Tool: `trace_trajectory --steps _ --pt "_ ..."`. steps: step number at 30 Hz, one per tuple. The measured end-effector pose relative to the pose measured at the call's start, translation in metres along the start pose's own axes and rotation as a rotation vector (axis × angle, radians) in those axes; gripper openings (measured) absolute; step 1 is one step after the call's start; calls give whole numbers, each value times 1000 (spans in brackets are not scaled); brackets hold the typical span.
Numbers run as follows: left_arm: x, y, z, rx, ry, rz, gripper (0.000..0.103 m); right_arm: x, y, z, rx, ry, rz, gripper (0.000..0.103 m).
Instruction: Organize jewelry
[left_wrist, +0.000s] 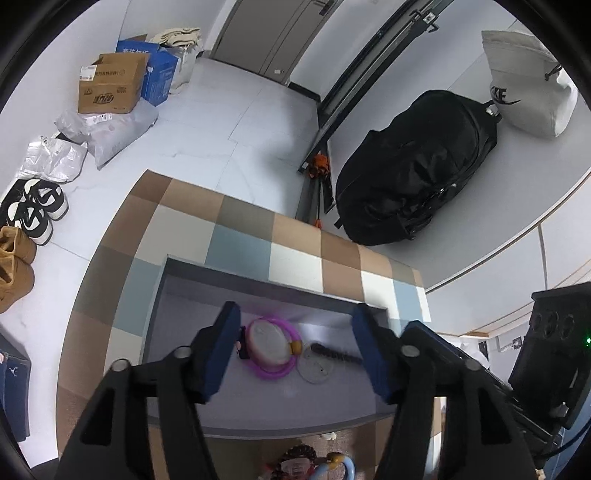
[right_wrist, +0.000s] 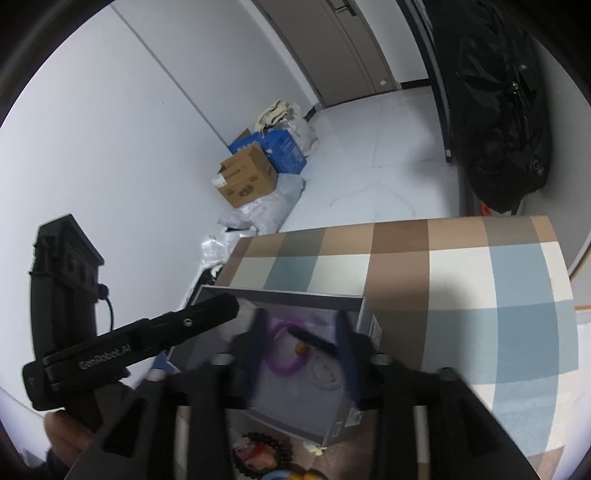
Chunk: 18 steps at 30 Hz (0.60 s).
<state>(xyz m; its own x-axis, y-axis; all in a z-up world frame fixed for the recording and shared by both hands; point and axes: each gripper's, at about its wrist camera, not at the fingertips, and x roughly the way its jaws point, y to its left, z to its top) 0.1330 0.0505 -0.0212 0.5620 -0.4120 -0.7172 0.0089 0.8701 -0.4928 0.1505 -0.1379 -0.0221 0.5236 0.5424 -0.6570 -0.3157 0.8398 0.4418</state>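
A grey open box (left_wrist: 177, 280) sits on a checked cloth. Inside lie a purple ring bracelet (left_wrist: 273, 369) around a pale round pad, a flat white disc (left_wrist: 316, 365) and a dark beaded strand (left_wrist: 332, 352). My left gripper (left_wrist: 295, 345) hovers over the box, open and empty. My right gripper (right_wrist: 301, 347) is open above the same box (right_wrist: 354, 417); the purple bracelet (right_wrist: 282, 363) shows between its blurred fingers. A dark bead bracelet (right_wrist: 266, 454) and a light blue ring (left_wrist: 345, 467) lie on the cloth in front of the box.
The checked cloth (left_wrist: 295, 258) covers the table. On the floor stand a black bag (left_wrist: 417, 170), cardboard boxes (left_wrist: 110, 83), plastic bags and shoes (left_wrist: 37, 206). The left gripper's body (right_wrist: 129, 350) is at the left in the right wrist view.
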Motion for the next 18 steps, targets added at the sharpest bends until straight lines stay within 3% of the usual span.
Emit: trace_trajectory --steps 2,4,6,18 --pt "-1 0 -1 11 1 16 63 -8 0 1 -4 -24 7 60" --pt "-3 3 -3 6 -3 42 63 -16 0 2 -16 -50 2 76" --pt "-5 7 -5 -3 3 47 63 -22 -1 2 -15 -68 -8 84" --pt "-27 1 -22 68 -30 120 64 -40 2 -16 -51 -71 -31 103"
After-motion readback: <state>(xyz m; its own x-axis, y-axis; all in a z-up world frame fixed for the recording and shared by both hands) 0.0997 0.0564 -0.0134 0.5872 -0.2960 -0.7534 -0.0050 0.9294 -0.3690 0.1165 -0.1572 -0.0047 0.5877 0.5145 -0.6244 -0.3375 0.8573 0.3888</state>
